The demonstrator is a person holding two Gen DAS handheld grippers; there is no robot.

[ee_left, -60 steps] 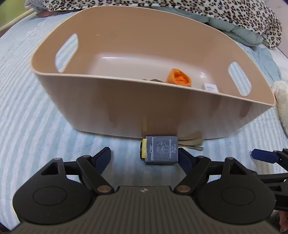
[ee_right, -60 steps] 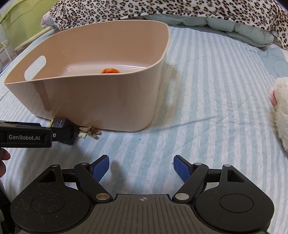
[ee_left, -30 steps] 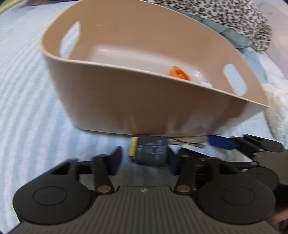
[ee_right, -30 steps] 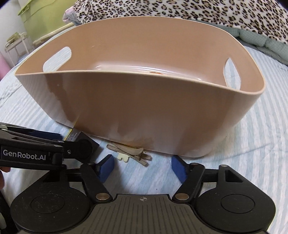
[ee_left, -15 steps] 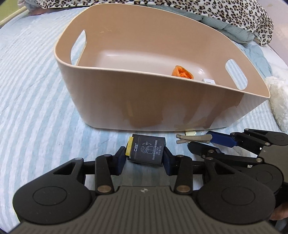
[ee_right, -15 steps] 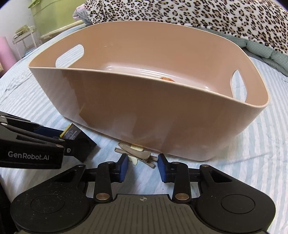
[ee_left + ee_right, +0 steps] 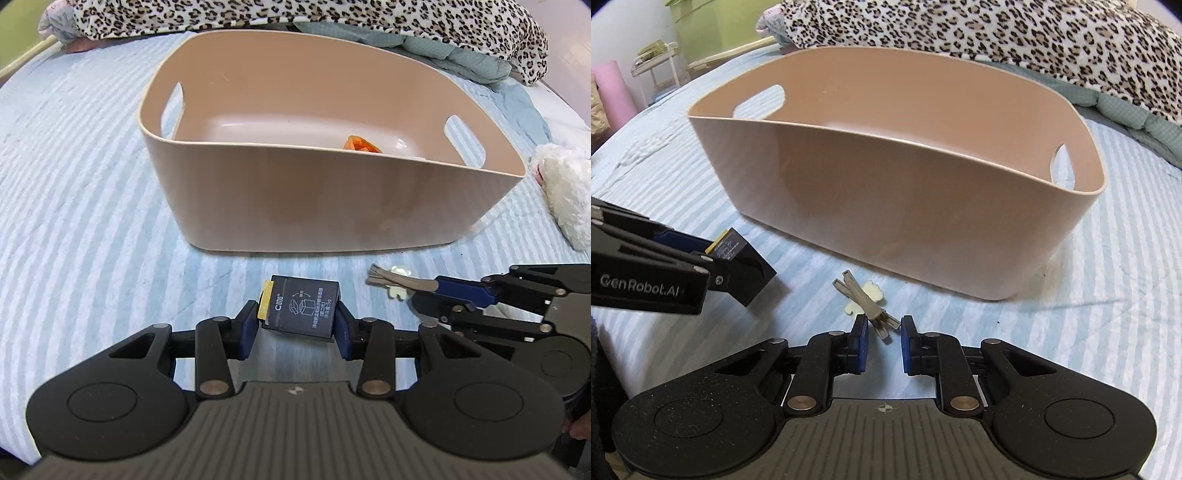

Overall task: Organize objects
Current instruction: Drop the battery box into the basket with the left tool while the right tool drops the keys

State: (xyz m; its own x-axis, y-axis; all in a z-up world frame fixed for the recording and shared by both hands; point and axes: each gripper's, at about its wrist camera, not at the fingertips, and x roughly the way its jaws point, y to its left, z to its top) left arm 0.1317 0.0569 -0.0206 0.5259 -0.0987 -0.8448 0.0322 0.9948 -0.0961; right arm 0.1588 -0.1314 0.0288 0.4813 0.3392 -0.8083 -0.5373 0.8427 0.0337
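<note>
**Right gripper closes on the hair clip**

The right gripper [image 7: 882,343] pinches the hair clip [image 7: 866,301] over the striped bedsheet [image 7: 1108,314], before the beige basket [image 7: 886,206]. At left, the left gripper [image 7: 713,264] grips a dark box [image 7: 738,254].

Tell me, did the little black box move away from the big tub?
Yes. The black box, pinched in the left gripper, now sits apart from the tub; two seconds ago it lay against the tub's near wall.

Bright, even indoor light, both views sharp.
Soft shadows lie under the basket [image 7: 303,206] and gripper fingers; fisheye bending curves the striped bedcover [image 7: 1108,295] at the edges.
</note>
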